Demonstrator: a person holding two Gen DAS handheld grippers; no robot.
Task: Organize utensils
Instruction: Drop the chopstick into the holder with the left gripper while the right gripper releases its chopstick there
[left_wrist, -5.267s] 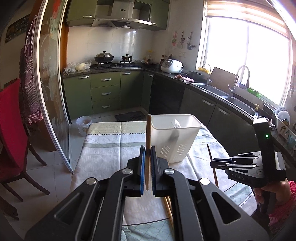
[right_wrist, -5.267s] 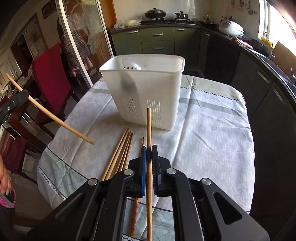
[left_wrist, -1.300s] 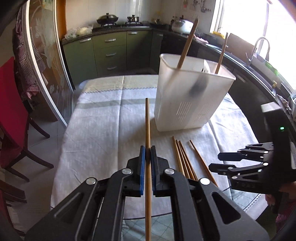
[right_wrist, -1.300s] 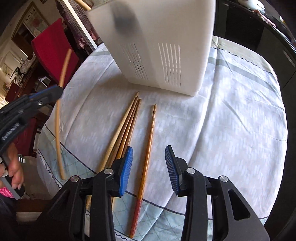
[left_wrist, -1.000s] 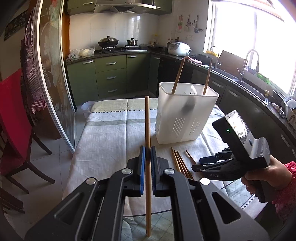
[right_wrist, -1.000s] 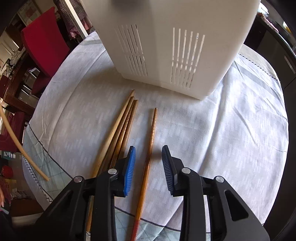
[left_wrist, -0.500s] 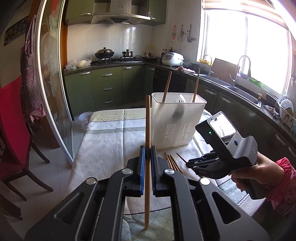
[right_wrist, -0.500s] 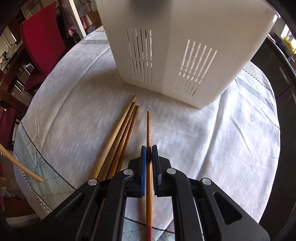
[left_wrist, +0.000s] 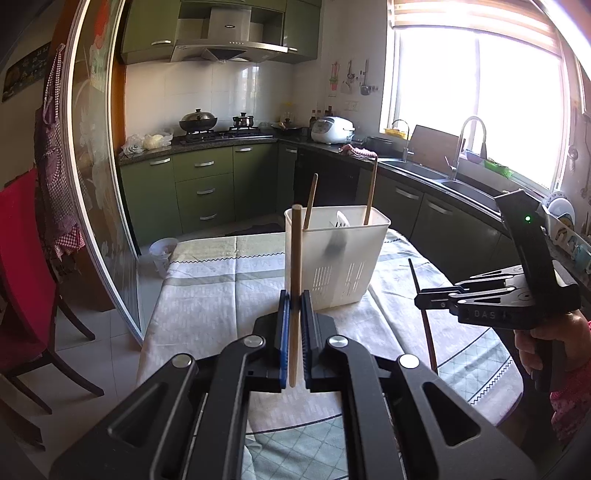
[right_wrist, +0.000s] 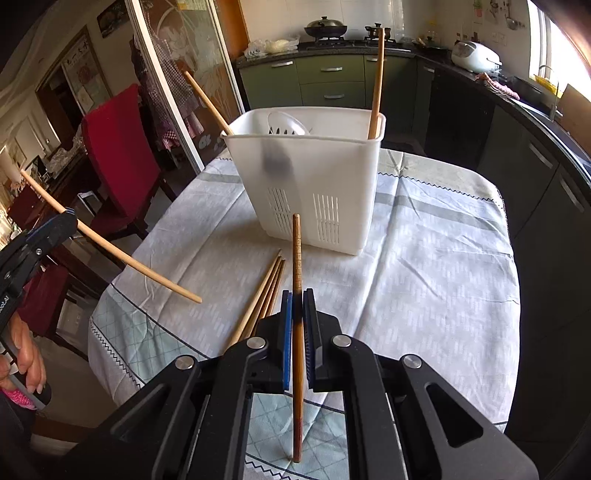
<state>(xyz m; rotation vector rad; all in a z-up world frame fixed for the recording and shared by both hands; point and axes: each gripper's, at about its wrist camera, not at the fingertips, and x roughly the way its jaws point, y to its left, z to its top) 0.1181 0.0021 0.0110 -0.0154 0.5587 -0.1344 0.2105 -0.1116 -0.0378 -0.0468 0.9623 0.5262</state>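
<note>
A white slotted utensil holder (left_wrist: 340, 254) (right_wrist: 314, 184) stands on the clothed table, with two chopsticks (right_wrist: 376, 77) and a white utensil inside. My left gripper (left_wrist: 294, 306) is shut on a pale wooden chopstick (left_wrist: 295, 266), held upright in front of the holder; it also shows in the right wrist view (right_wrist: 110, 243). My right gripper (right_wrist: 298, 314) is shut on a darker brown chopstick (right_wrist: 296, 266), lifted above the table; it shows in the left wrist view (left_wrist: 421, 295). Several chopsticks (right_wrist: 262, 295) lie on the cloth near the holder.
The table wears a pale cloth (right_wrist: 424, 266) with a checked hem. A red chair (right_wrist: 118, 155) stands to the left. Green kitchen cabinets (left_wrist: 207, 184) and a sink counter (left_wrist: 443, 181) run behind and to the right.
My right gripper closed on the dark chopstick on the cloth and has lifted it off the table. My left gripper has kept its pale chopstick and tilted up.
</note>
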